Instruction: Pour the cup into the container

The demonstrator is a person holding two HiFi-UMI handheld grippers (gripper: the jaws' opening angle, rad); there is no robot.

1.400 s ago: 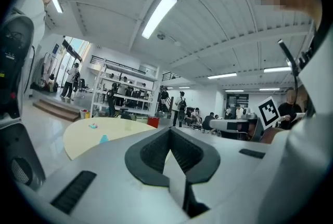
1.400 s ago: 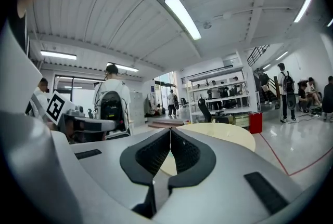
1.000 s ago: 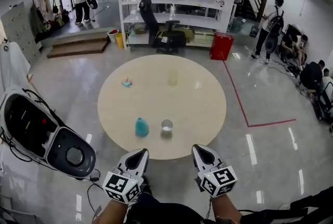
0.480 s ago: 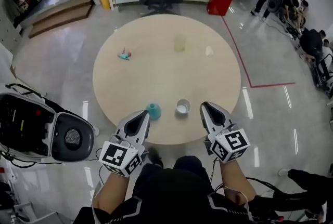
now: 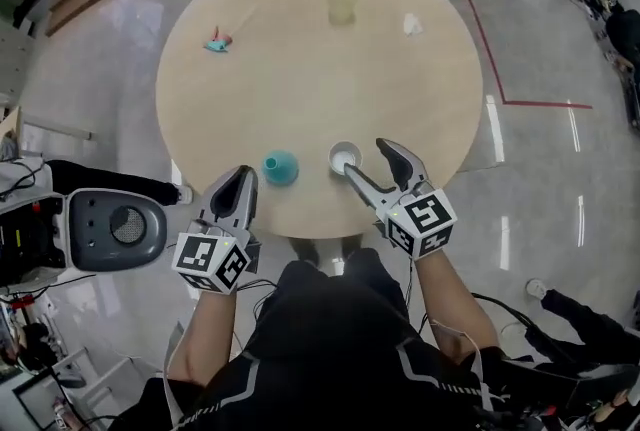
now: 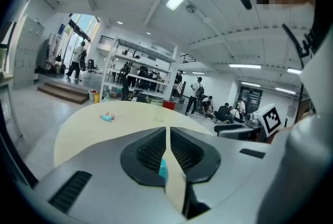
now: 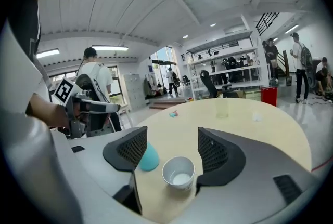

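Observation:
A white paper cup with a little white content stands near the front edge of the round table. Left of it sits a teal cone-shaped container. My right gripper is just right of the cup; its jaws have just been opening and nothing is gripped. In the right gripper view the cup stands low between the spread jaws of that gripper, untouched, with the container by the left jaw. My left gripper is shut and empty, just short of the container. A sliver of the container shows behind my left gripper.
Farther back on the table are a small teal-and-pink object, a clear cup and a small white piece. A grey machine stands on the floor at the left. People stand and sit by the shelves beyond the table.
Both grippers have come forward and down to the table's front edge. The right jaws went from shut to wide apart beside the cup. The left jaws stay shut.

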